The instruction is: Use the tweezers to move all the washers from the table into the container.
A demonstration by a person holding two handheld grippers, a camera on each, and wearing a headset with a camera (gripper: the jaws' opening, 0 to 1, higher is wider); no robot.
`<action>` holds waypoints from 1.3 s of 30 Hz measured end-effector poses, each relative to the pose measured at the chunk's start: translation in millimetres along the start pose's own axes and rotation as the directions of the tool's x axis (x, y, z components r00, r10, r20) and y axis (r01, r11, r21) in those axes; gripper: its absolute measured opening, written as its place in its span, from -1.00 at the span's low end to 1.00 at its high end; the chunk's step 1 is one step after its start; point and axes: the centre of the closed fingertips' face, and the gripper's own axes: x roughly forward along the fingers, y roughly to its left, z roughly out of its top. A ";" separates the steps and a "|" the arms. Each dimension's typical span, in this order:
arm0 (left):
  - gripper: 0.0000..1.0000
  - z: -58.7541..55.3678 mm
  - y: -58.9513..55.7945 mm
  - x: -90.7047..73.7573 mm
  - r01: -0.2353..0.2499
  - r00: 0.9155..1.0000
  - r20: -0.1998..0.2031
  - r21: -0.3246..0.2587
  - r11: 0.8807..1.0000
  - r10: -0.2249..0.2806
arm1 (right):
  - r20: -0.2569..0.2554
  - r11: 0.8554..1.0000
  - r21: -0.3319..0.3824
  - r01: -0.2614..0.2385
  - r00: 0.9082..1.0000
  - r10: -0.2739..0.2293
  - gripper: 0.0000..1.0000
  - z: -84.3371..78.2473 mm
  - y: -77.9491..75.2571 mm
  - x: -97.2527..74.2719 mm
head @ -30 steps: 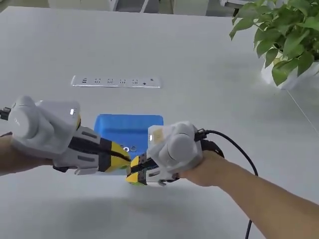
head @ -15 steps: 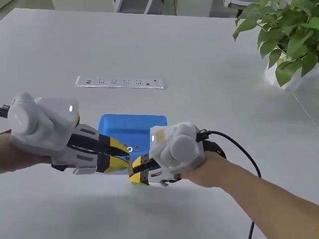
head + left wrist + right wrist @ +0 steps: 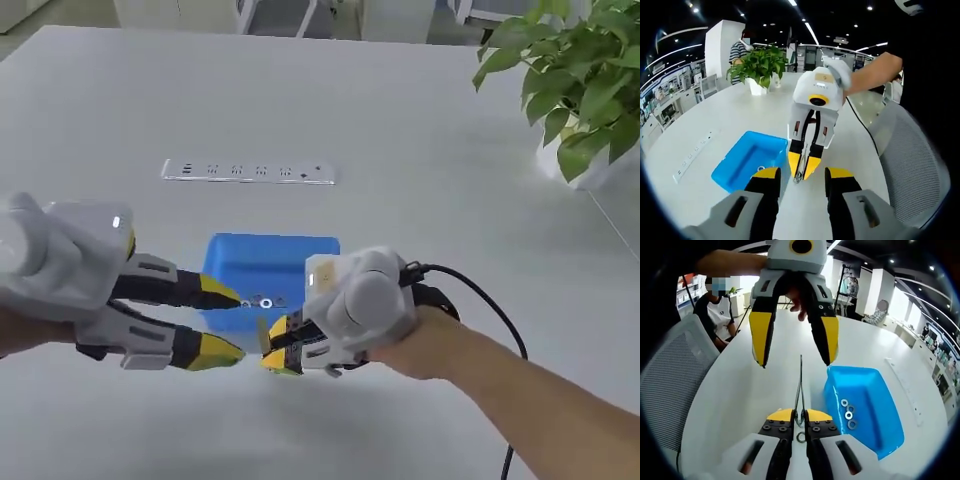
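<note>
My right claw (image 3: 799, 416) is clamped shut on the tweezers (image 3: 800, 382). Their tips point into the gap between the wide-spread jaws of my left claw (image 3: 237, 323), which faces it head-on. Just beside both lies the blue container (image 3: 272, 258), with a cluster of washers (image 3: 849, 413) on its floor. Beyond it, toward the far edge of the tabletop (image 3: 420, 180), lies a power strip (image 3: 250, 171). A potted plant (image 3: 580, 80) stands by the right edge.
</note>
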 end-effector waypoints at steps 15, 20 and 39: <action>0.44 -6.8 -4.4 -20.0 -0.086 0.996 0.031 -0.090 0.992 0.089 | 0.040 0.998 0.048 0.031 0.999 -0.033 -0.82 21.3 -16.7 -25.0; 0.63 -6.6 -5.5 -24.0 -0.107 0.993 0.041 -0.106 0.989 0.112 | 0.057 0.998 0.050 0.044 0.997 -0.047 -0.82 30.8 -27.8 -35.3; 0.99 -5.7 -4.2 -27.6 -0.156 0.985 0.046 -0.153 0.976 0.164 | 0.058 0.996 -0.020 0.092 0.994 -0.090 -0.82 26.7 -72.8 -41.7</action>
